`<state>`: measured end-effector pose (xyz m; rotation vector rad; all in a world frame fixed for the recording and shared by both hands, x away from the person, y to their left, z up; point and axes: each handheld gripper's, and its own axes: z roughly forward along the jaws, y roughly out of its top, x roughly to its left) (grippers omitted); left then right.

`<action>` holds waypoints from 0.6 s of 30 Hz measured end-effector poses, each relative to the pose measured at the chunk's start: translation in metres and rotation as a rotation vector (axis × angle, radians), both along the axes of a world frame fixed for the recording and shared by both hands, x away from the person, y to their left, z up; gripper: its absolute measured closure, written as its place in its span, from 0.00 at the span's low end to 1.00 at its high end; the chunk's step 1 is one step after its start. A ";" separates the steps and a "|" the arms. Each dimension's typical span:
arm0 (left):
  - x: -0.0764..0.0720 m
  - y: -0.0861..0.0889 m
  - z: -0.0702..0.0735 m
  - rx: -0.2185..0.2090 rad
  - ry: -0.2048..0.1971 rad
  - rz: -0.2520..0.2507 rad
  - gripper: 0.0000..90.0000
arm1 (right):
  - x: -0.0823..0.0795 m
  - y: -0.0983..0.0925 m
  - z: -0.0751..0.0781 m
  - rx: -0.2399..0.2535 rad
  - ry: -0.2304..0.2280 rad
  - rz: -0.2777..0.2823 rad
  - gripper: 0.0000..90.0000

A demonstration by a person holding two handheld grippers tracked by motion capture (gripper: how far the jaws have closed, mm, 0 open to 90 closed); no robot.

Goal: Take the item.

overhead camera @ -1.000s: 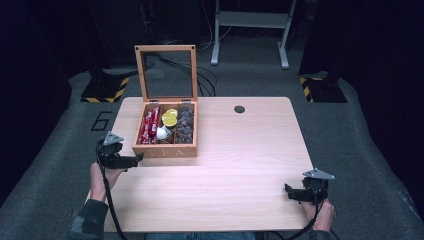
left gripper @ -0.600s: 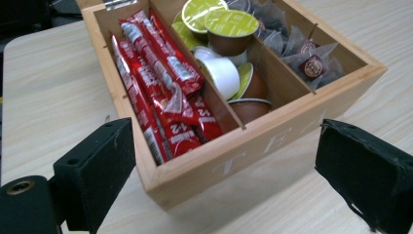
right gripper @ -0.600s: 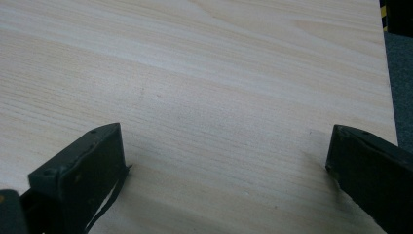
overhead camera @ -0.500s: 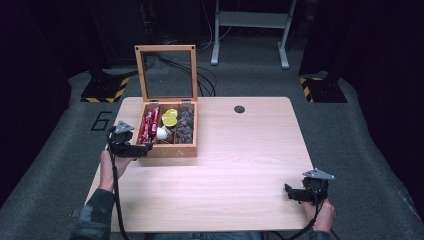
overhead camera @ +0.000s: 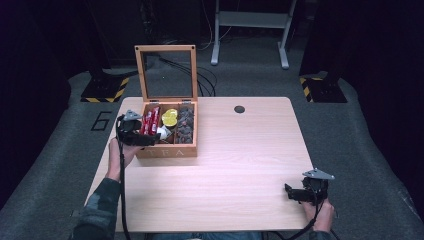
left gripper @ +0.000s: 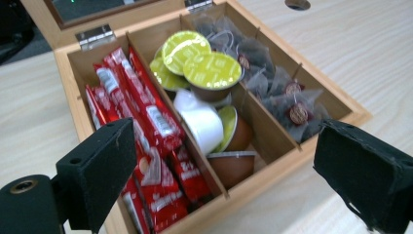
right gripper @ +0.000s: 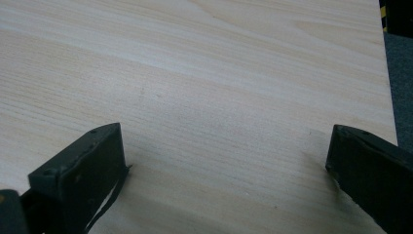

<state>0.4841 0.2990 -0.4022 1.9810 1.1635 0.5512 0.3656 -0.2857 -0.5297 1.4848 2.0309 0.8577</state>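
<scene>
Hovering at the front left corner of the wooden tea box (overhead camera: 167, 150), the left gripper (overhead camera: 145, 139) has its jaws spread wide with nothing between them. Beyond them lie the red sachets (left gripper: 146, 146), with coffee capsules (left gripper: 209, 73) in the middle compartment. The box sits near the desk's (overhead camera: 240, 165) left edge, lid raised. Well apart, the right gripper (overhead camera: 295, 192) rests by the desk's front right corner, open and empty.

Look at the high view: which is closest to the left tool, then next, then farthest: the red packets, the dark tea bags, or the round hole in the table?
From the left tool:
1. Red packets, in the box's left compartment, right beside the tool.
2. Dark tea bags, in the box's right compartment.
3. Round hole, in the table top beyond the box, farthest.
</scene>
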 end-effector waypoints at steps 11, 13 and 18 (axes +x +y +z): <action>0.033 -0.020 -0.003 0.006 0.039 -0.016 0.05 | 0.000 0.000 0.000 0.001 -0.001 0.000 0.00; 0.037 -0.022 -0.005 0.027 0.034 -0.015 0.05 | 0.000 0.000 0.000 -0.003 0.001 0.002 0.00; 0.047 -0.026 -0.010 0.002 0.046 -0.009 0.06 | 0.000 0.000 0.000 0.001 -0.002 -0.001 0.00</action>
